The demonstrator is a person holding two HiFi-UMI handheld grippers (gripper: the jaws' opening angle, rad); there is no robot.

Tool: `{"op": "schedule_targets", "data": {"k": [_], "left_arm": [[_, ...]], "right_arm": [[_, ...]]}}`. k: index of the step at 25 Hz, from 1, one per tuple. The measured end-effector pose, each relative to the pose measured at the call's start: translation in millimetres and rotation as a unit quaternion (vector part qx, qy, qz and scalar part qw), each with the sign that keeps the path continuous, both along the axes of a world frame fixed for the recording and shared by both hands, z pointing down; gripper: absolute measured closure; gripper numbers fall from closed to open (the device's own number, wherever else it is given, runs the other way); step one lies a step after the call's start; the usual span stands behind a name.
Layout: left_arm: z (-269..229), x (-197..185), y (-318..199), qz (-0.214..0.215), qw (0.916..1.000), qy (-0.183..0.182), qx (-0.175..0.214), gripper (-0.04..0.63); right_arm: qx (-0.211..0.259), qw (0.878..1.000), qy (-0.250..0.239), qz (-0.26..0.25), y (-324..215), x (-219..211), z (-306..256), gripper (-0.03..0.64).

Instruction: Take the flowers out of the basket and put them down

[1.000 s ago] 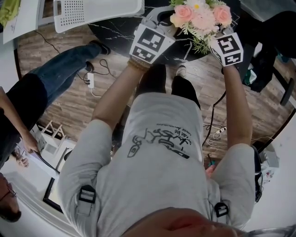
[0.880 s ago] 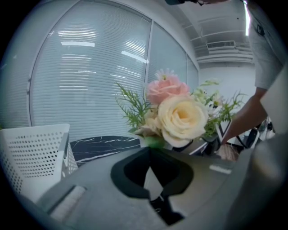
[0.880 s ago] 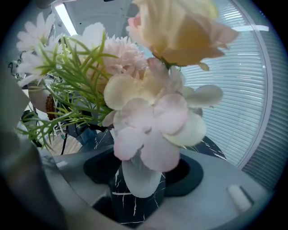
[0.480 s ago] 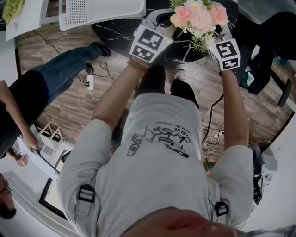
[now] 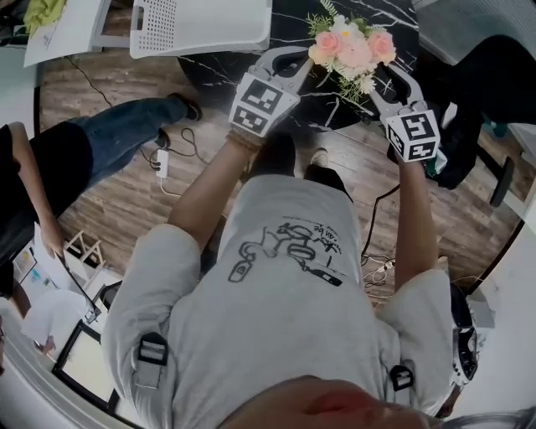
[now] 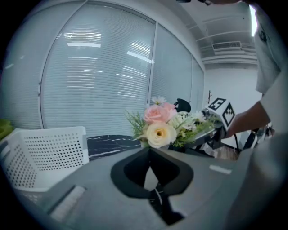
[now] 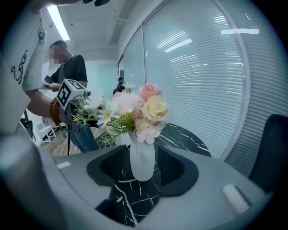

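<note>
Black marble worktop point(image 5: 209, 63) lies bare left of the flowers point(image 5: 352, 52), its round edge near the person. A white basket point(image 5: 201, 21) stands far left. Pink, cream and white blooms with green sprigs hang above the worktop. The right tool point(image 7: 142, 150), its jaws just closing, grasps their white-wrapped stem. The left tool point(image 6: 149, 149) is clenched on their base.

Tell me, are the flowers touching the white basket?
Apart. The head view shows the flowers off to the right of the white basket, with a strip of dark table between them.
</note>
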State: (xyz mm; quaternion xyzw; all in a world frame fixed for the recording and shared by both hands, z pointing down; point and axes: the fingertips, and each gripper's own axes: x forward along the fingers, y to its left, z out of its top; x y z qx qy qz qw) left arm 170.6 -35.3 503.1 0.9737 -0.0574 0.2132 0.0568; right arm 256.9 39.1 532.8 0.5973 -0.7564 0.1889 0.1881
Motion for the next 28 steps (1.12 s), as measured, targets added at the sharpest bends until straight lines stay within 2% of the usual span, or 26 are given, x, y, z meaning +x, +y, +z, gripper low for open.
{"op": "schedule_targets", "data": {"k": [7,12,20,28], "left_arm": [[-44.9,-19.3,16.7,-0.015,0.9995,0.025,-0.009,0.592],[-84.7,-30.9,26.3,-0.032,0.9974,0.058,-0.027,0.592],[-173.3,-51.5,48.3,-0.042,0.9899,0.133,-0.025,0.594],[-233.2,-81.5,61.5,-0.067,0.9807,0.183,-0.01,0.594]], "right_arm": [[0.013,0.999,-0.019,0.034,32.8,7.8,-49.5,0.431],[0.051,0.998,-0.033,0.034,39.8,-7.3,-102.5,0.464],[0.141,0.988,-0.059,-0.033,30.2,-77.9,-199.3,0.495],[0.197,0.973,-0.083,-0.088,17.3,-133.0,-264.9,0.518]]}}
